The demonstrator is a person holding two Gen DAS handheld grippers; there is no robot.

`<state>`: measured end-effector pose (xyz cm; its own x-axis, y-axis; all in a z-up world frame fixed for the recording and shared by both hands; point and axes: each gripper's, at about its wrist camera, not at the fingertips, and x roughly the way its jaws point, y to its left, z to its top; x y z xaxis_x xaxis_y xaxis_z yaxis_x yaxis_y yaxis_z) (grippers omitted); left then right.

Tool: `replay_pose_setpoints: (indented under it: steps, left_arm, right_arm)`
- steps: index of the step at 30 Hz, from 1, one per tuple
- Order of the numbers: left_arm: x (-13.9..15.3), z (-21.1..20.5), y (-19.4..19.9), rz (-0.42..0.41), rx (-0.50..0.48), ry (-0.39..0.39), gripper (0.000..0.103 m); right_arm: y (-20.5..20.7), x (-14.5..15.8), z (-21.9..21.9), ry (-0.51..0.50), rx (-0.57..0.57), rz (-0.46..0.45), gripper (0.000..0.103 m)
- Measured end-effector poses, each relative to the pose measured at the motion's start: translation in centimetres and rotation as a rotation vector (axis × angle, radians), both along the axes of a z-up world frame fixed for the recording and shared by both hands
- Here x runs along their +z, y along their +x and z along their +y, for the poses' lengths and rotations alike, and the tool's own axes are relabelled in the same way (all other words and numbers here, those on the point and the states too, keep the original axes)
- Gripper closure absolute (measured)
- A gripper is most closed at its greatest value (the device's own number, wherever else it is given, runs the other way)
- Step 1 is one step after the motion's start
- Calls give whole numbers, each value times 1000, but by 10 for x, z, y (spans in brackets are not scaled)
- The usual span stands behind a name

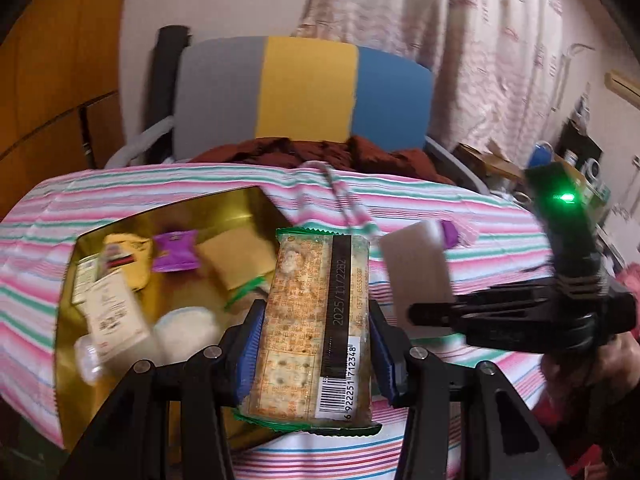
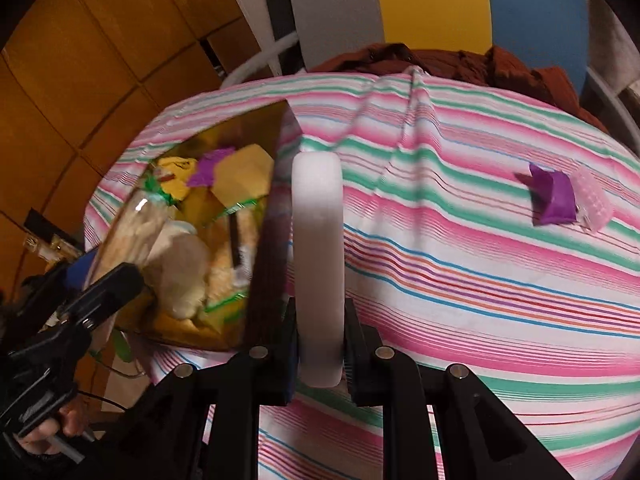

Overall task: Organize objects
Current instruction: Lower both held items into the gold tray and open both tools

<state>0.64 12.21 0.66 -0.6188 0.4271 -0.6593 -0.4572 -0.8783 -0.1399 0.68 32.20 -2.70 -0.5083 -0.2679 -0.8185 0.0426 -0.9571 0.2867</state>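
Note:
My left gripper (image 1: 316, 344) is shut on a long cracker packet (image 1: 316, 280) with green ends and a barcode. It hangs over the front right part of an open gold tin (image 1: 224, 212). The tin holds several snack packets, among them a purple one (image 1: 176, 250). My right gripper (image 2: 320, 320) is shut on a flat white block (image 2: 318, 220), seen edge-on just right of the tin's wall (image 2: 268, 240). In the left wrist view the white block (image 1: 416, 268) sits at the right. A second purple packet (image 2: 552, 196) and a clear packet (image 2: 594, 200) lie on the cloth, far right.
A pink, green and white striped cloth (image 2: 460, 280) covers the table. Behind it stands a chair with a grey, yellow and blue back (image 1: 304, 88) and a brown garment (image 1: 320, 152) on its seat. Wooden panels (image 2: 80, 60) are at the left, a curtain (image 1: 480, 40) at the back right.

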Motion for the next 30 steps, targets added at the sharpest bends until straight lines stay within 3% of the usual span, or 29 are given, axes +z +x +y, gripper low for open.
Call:
replay_pose_setpoints:
  steps: [10,18,23,27,30]
  left_arm:
    - [-12,-62,-9,-36,170,8,55]
    - [-33,-82,-16,-102,220,8,55]
    - [-55,-81,-36,-162,239,-4,55]
    - [-58,-82,-51,-131,271,-23,55]
    - [-61,-86,-63,-153,303,-7,55]
  right_arm:
    - [-16,27,-55,-26,126,64,84]
    - [-51,12,-89,37,172,18,84]
    - [-75,5,-96,11,169,-8,82]
    - [-89,-2,-103,-37,180,-37,80]
    - [-100,-11,-105,-35,155,-56,77]
